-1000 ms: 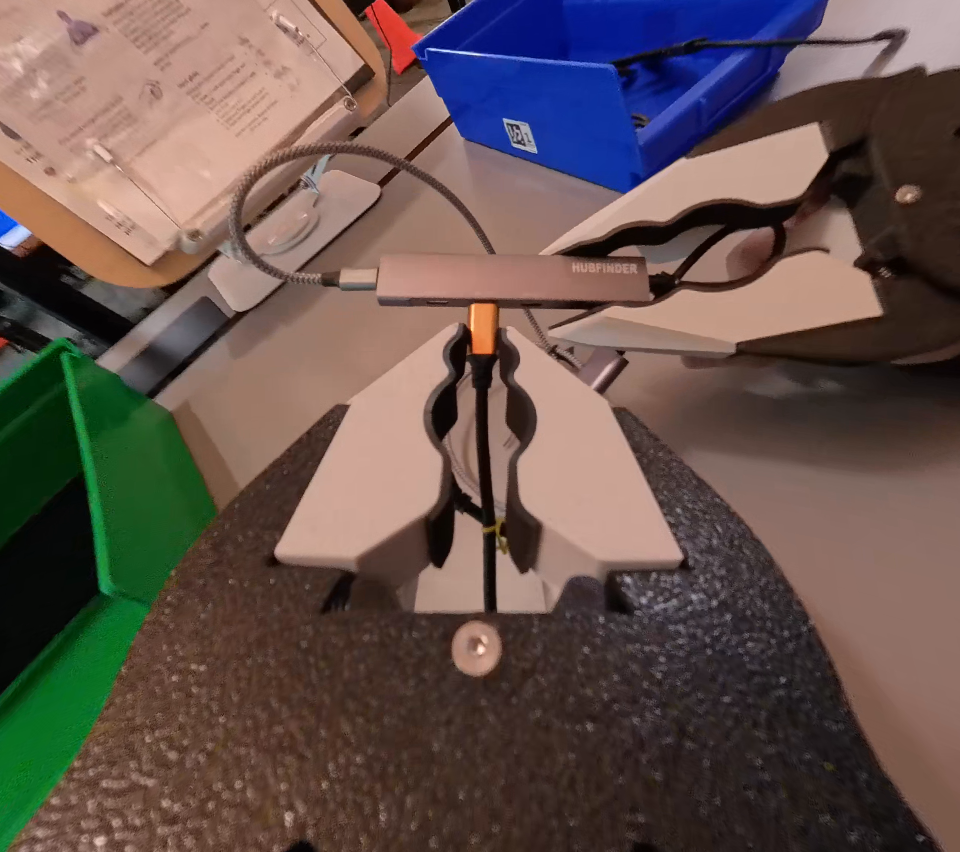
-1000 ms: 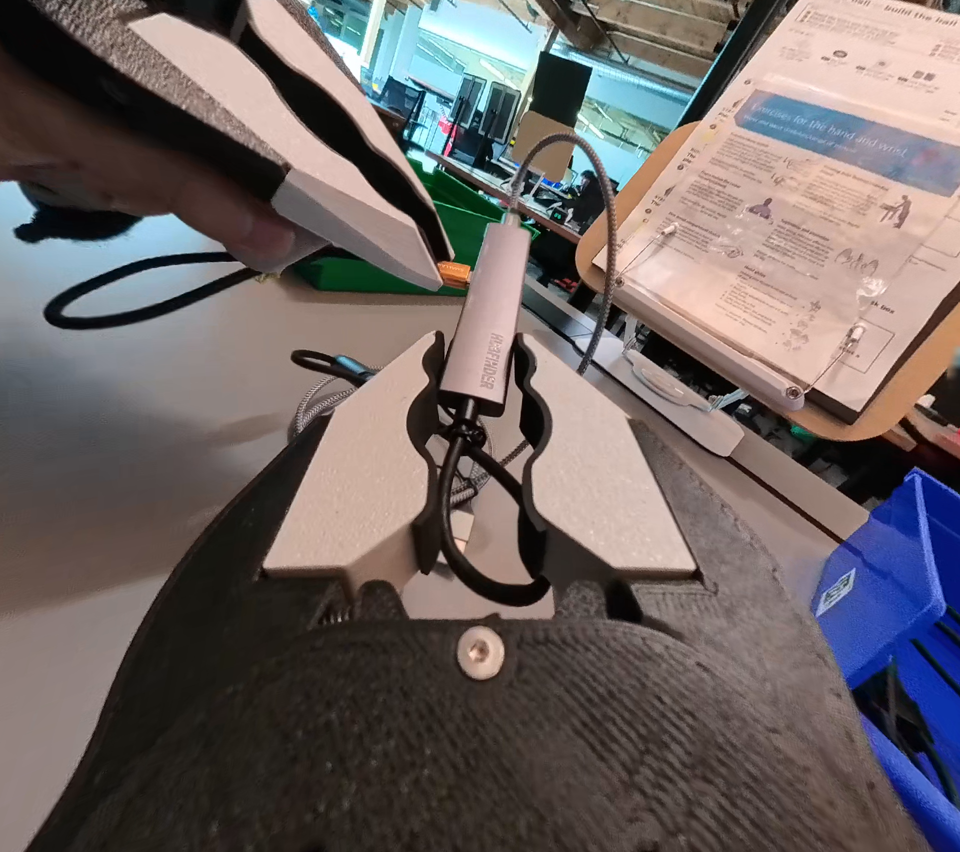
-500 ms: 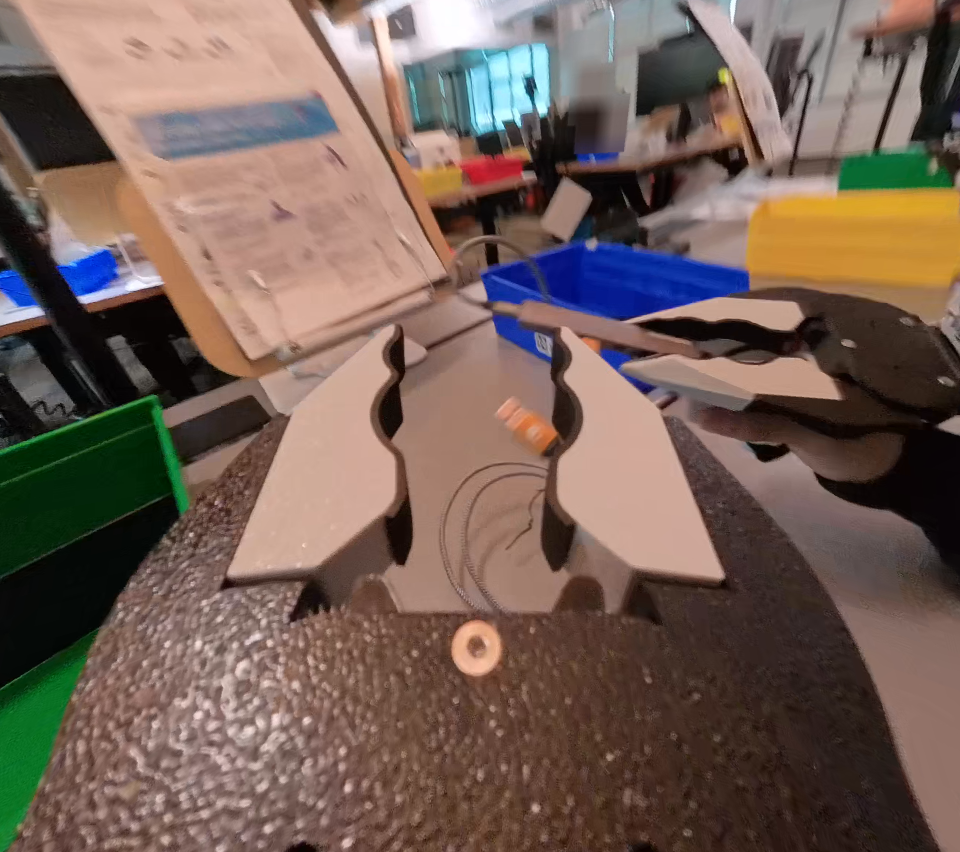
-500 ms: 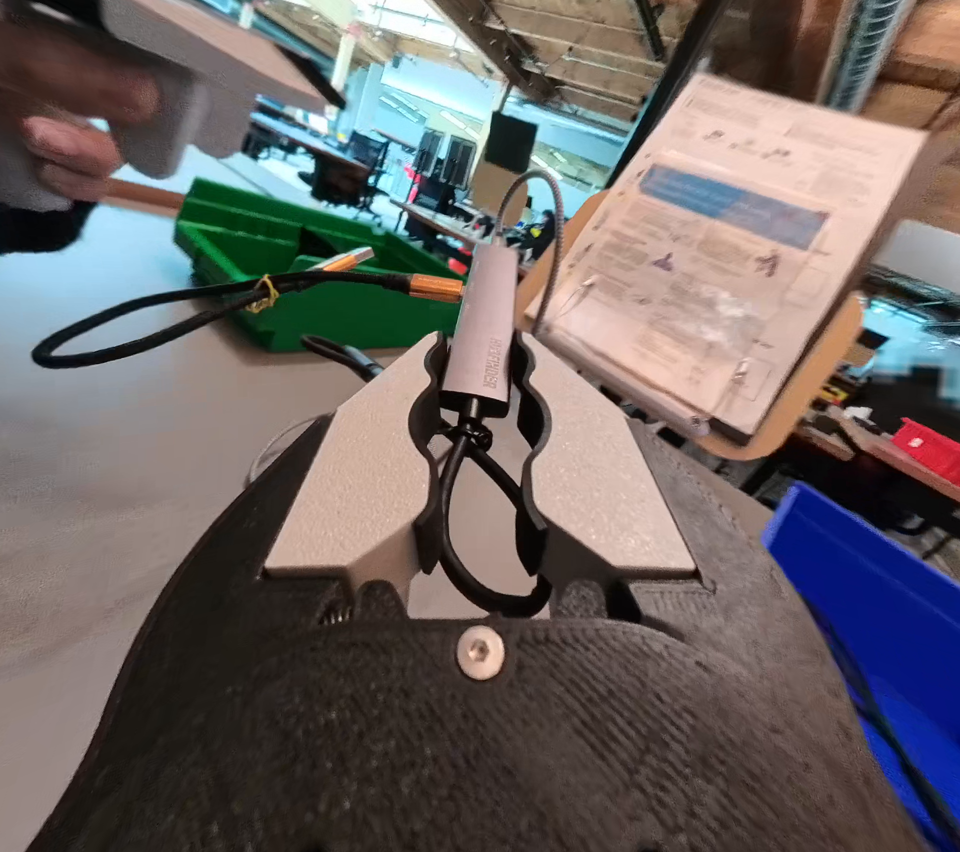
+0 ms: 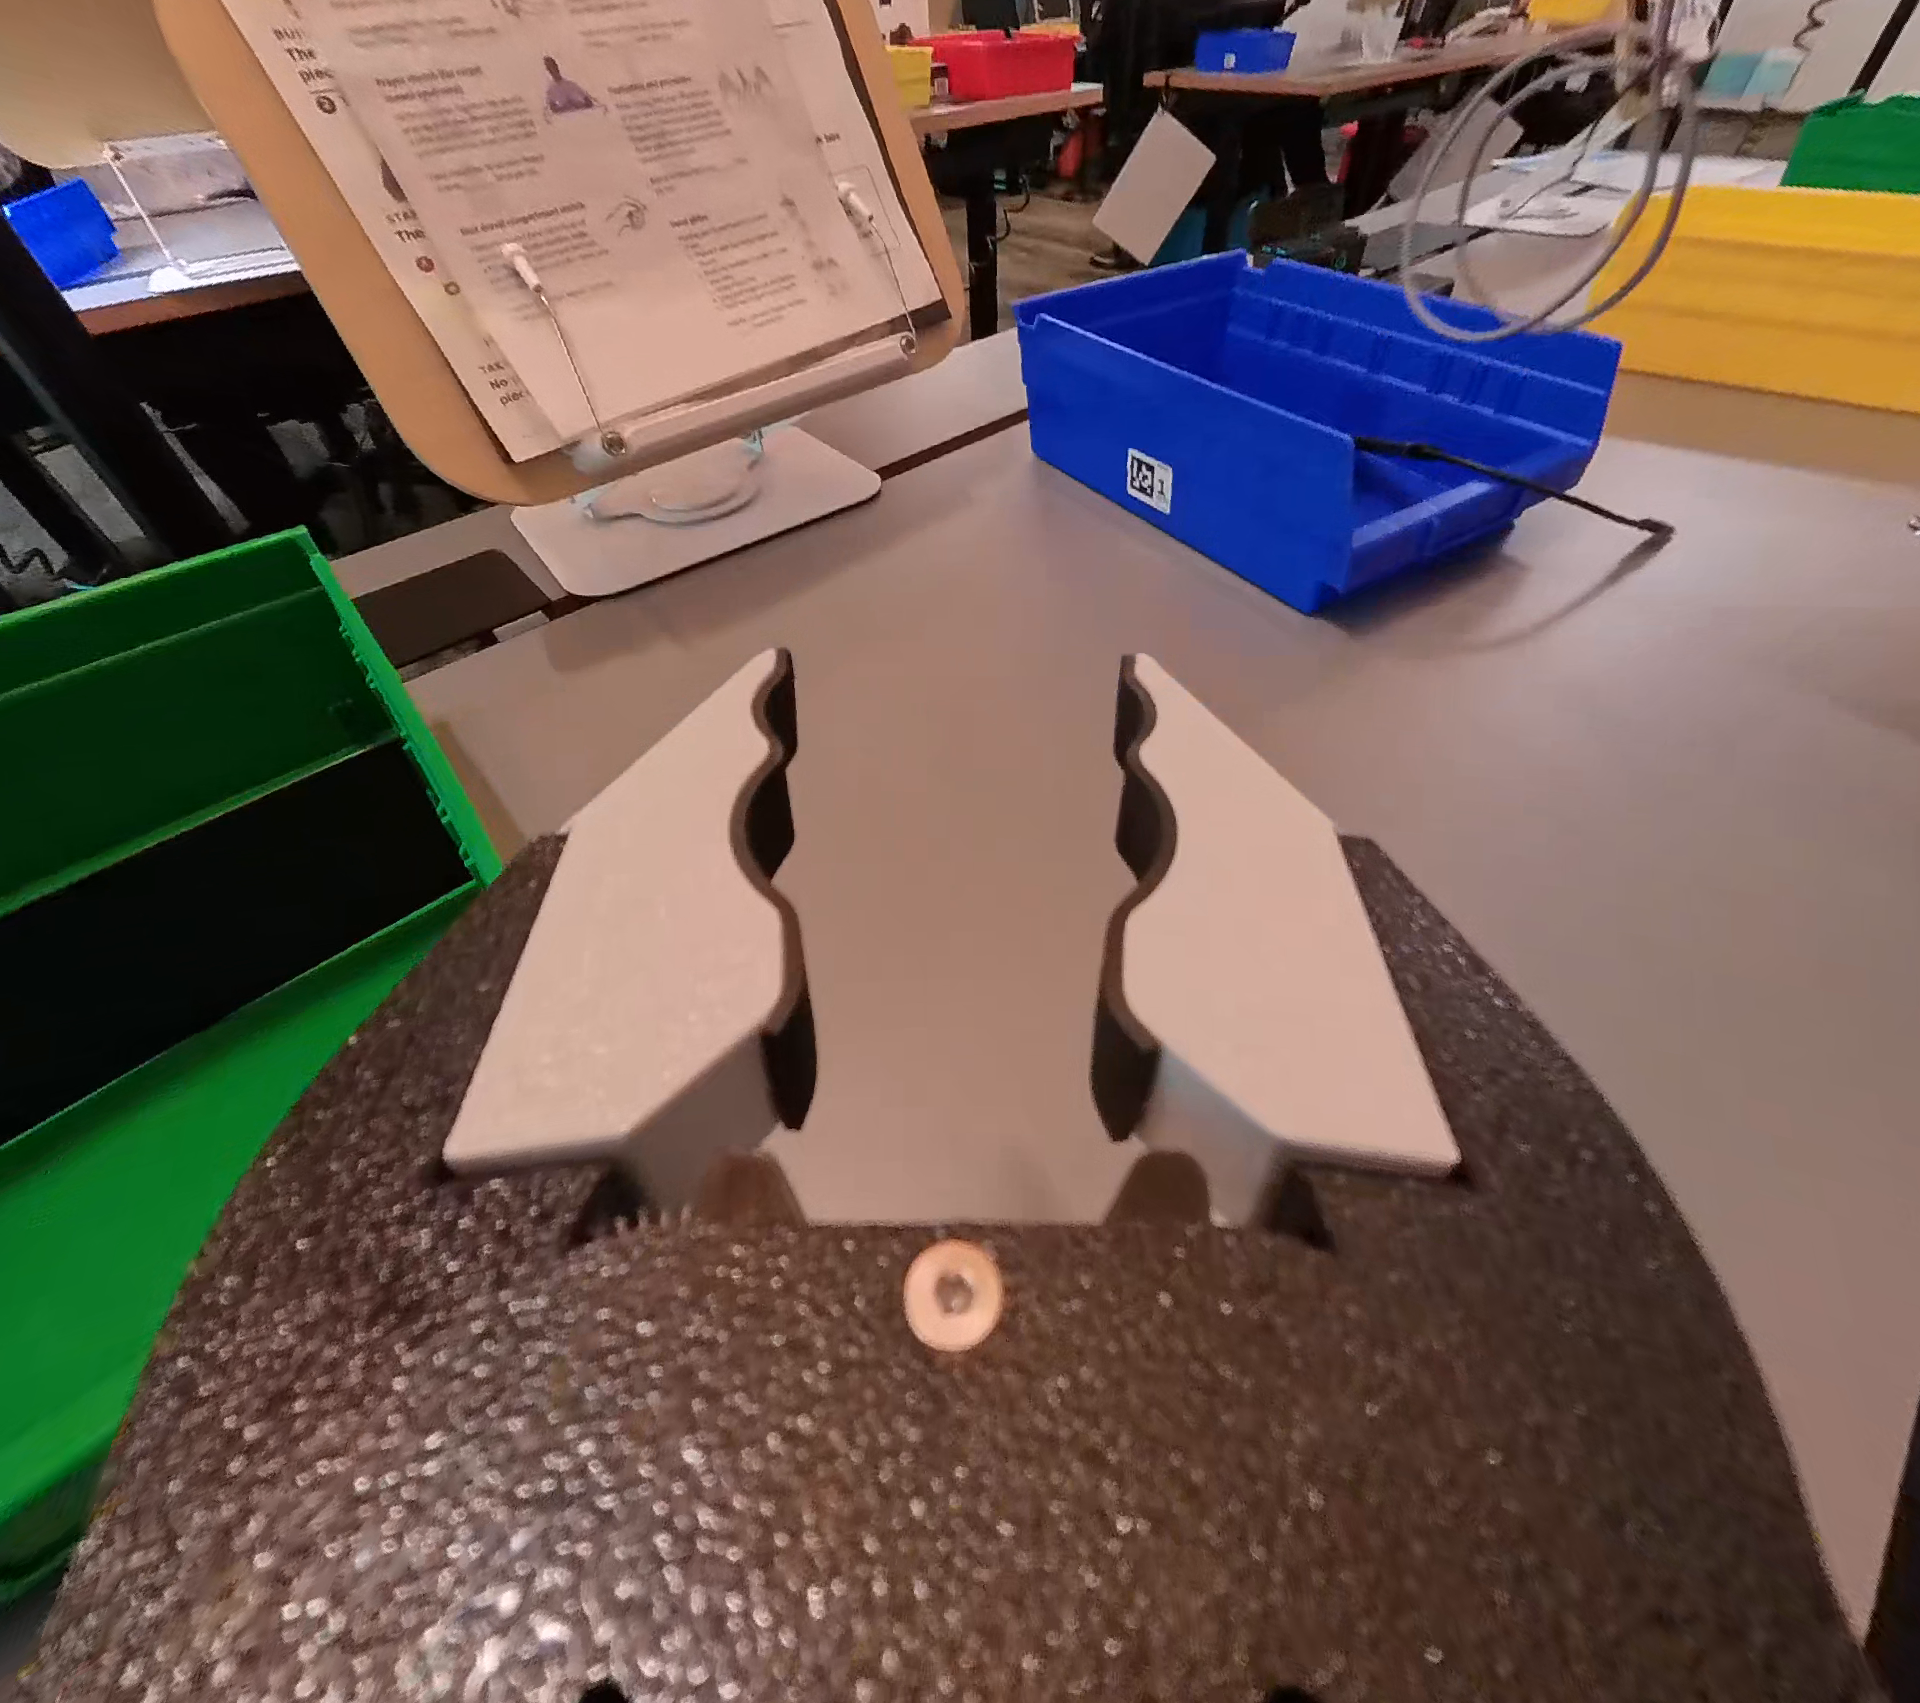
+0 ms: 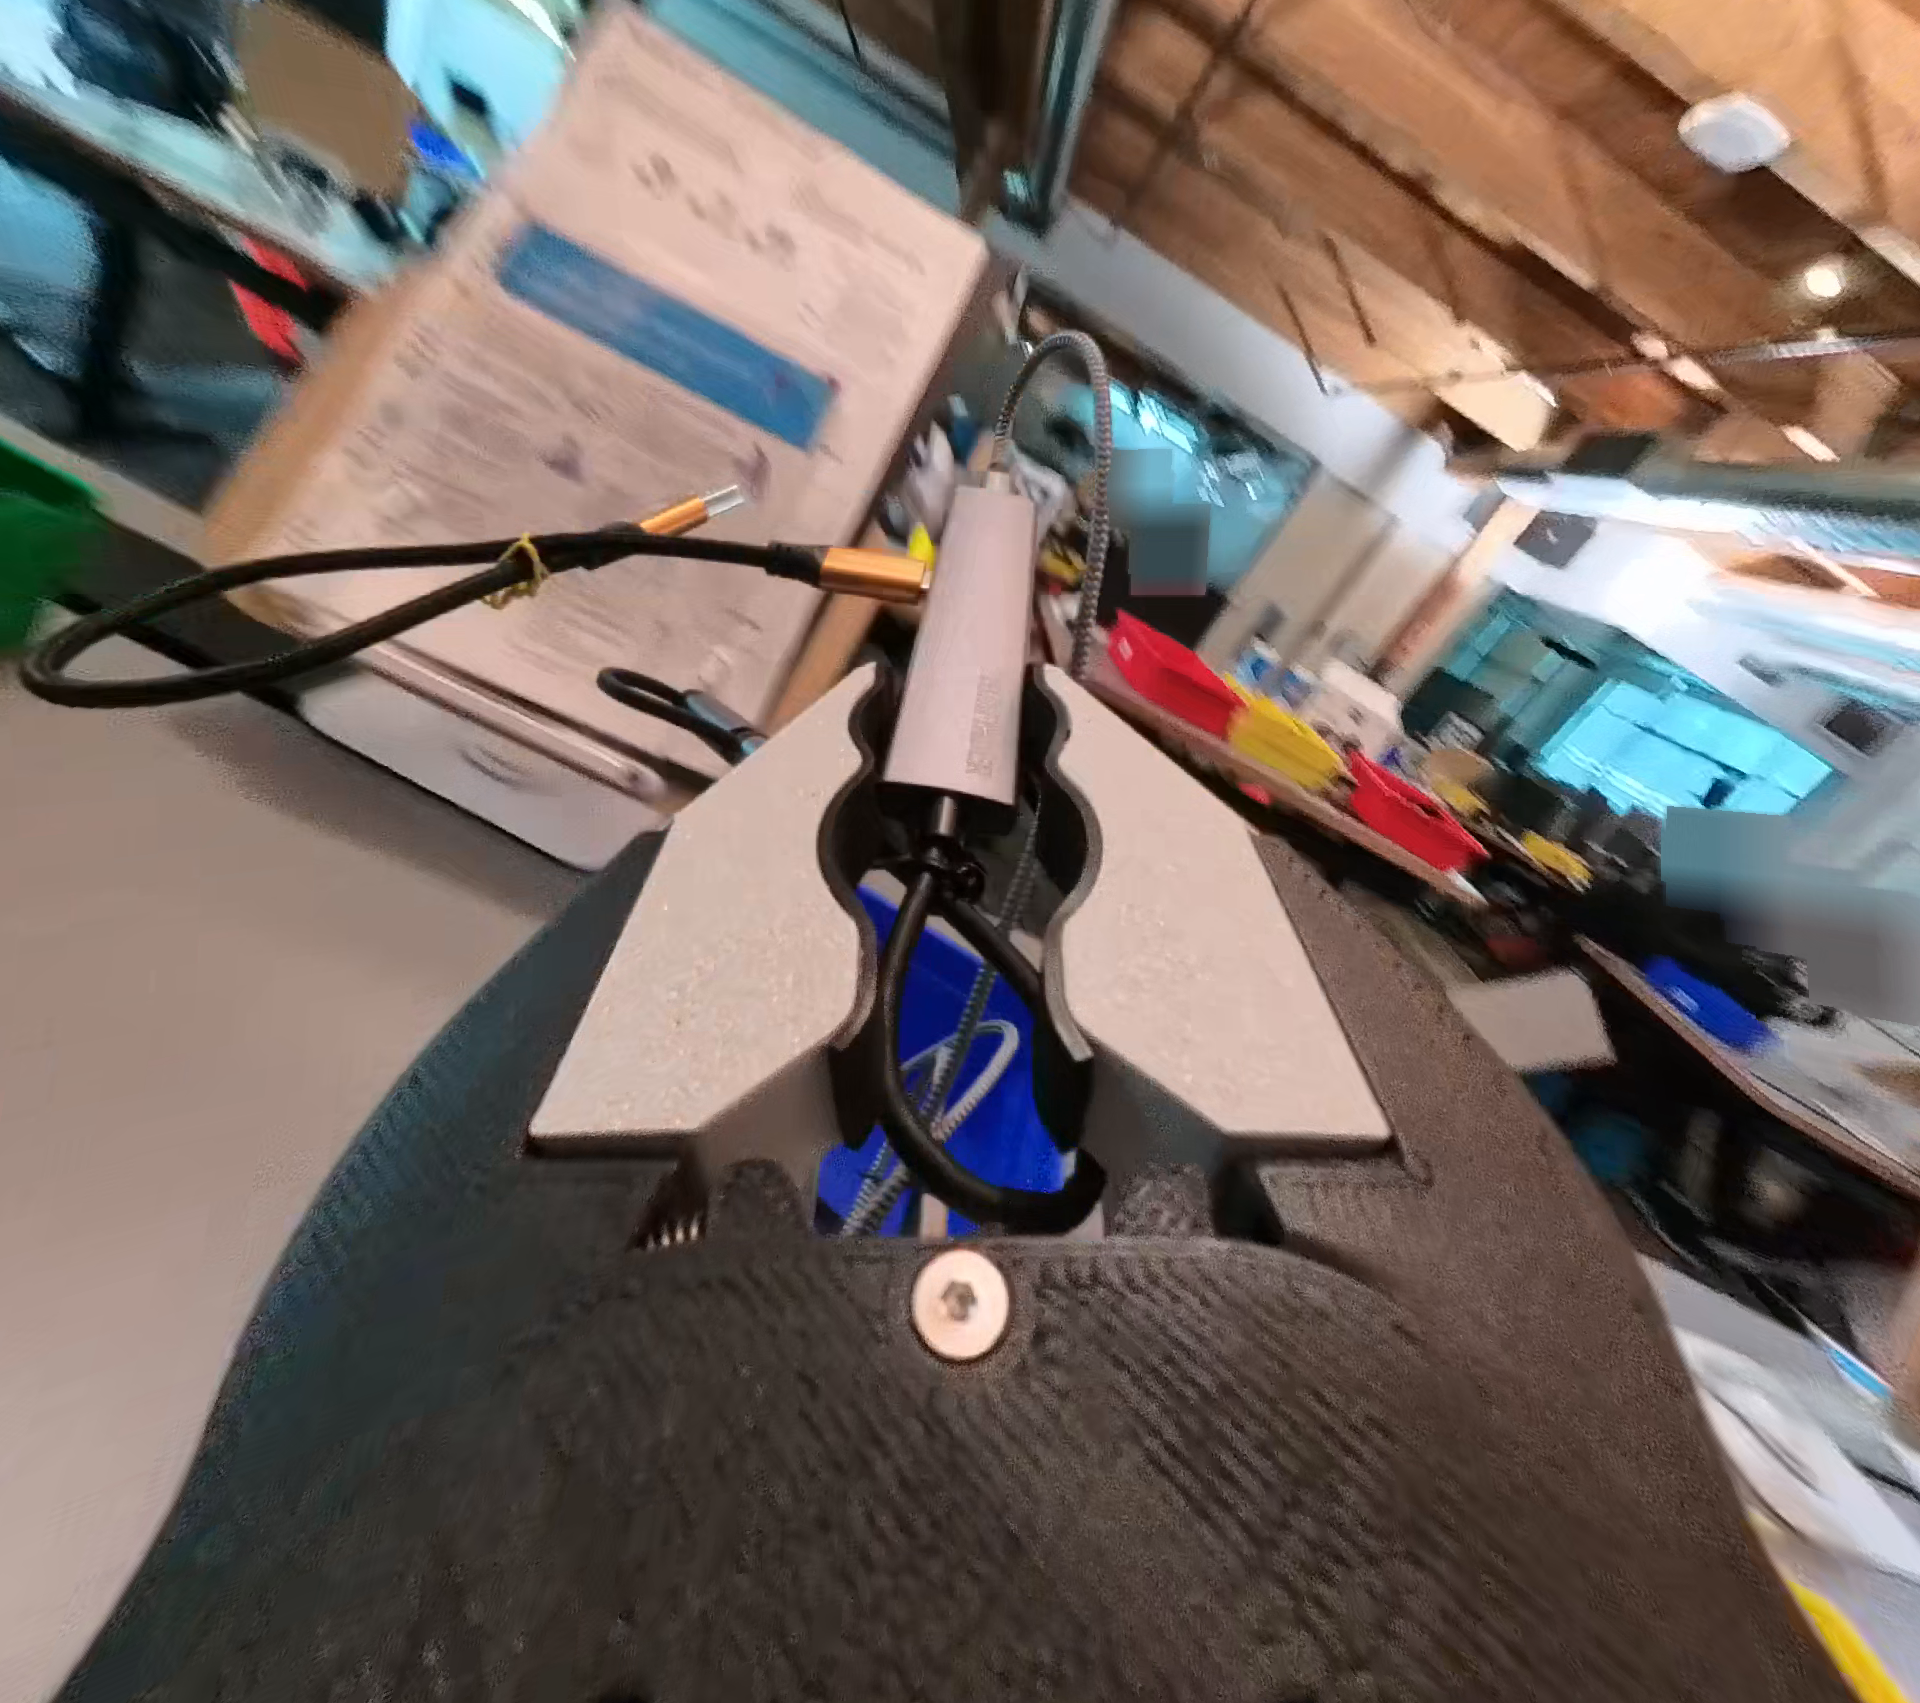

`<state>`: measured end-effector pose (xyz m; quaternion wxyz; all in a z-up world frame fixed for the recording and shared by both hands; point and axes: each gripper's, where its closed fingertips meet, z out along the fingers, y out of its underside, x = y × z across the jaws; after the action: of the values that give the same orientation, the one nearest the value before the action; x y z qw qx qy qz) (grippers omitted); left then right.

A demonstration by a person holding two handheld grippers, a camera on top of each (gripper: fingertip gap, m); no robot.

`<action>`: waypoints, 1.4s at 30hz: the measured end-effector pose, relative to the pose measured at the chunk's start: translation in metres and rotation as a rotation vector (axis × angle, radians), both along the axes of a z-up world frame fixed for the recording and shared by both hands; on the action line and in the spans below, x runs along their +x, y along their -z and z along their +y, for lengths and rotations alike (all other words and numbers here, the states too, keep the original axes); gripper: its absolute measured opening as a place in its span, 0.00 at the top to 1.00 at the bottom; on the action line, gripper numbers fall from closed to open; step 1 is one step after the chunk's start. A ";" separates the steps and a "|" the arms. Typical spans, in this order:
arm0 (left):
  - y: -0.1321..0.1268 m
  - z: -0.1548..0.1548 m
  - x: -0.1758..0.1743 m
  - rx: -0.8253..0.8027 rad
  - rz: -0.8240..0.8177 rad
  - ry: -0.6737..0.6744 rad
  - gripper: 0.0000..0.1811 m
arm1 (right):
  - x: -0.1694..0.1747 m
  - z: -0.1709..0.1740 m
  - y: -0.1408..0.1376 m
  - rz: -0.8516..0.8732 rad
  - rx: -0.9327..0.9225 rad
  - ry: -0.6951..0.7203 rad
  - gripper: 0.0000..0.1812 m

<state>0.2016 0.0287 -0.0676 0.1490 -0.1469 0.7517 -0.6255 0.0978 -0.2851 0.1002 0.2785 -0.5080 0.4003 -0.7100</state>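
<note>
My right gripper [image 6: 958, 697] is shut on a slim grey USB hub [image 6: 961, 666] and holds it in the air, tilted up. A black cable with an orange plug [image 6: 871, 571] is plugged into the hub's left side and hangs in a loop to the left. A braided grey cable [image 6: 1091, 448] arcs from the hub's far end. A black cable loop [image 6: 914, 1082] sits between the fingers near the base. My left gripper [image 5: 951, 687] is open and empty above the grey table [image 5: 1558, 770]. Dangling cable loops [image 5: 1538, 199] show at the top right of the left wrist view.
A blue bin [image 5: 1309, 427] holding a black cable stands ahead right on the table. A green bin [image 5: 187, 822] is close on the left. A document stand with printed sheets [image 5: 561, 126] stands at the back left. A yellow bin [image 5: 1766, 282] lies far right. The tips of one gripper are about 35 centimeters away from the tips of the other.
My left gripper let go of the orange-plug cable, opened and drew back. My right gripper lifted the hub, with the cable plugged in, up and to the right toward the blue bin.
</note>
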 end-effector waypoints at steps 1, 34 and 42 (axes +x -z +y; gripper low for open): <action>0.002 0.000 0.000 0.011 0.000 0.002 0.67 | 0.009 -0.017 0.004 0.054 -0.003 0.055 0.87; 0.048 0.005 0.009 0.187 0.074 0.004 0.67 | 0.026 -0.112 0.194 0.793 0.071 0.154 0.57; 0.052 -0.002 0.002 0.202 0.091 0.037 0.67 | -0.068 -0.063 0.264 1.092 0.059 0.053 0.76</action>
<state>0.2035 0.0264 -0.1194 0.1172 -0.1456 0.8194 -0.5419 0.0294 -0.3483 -0.1643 0.0264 -0.7843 0.5193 -0.3383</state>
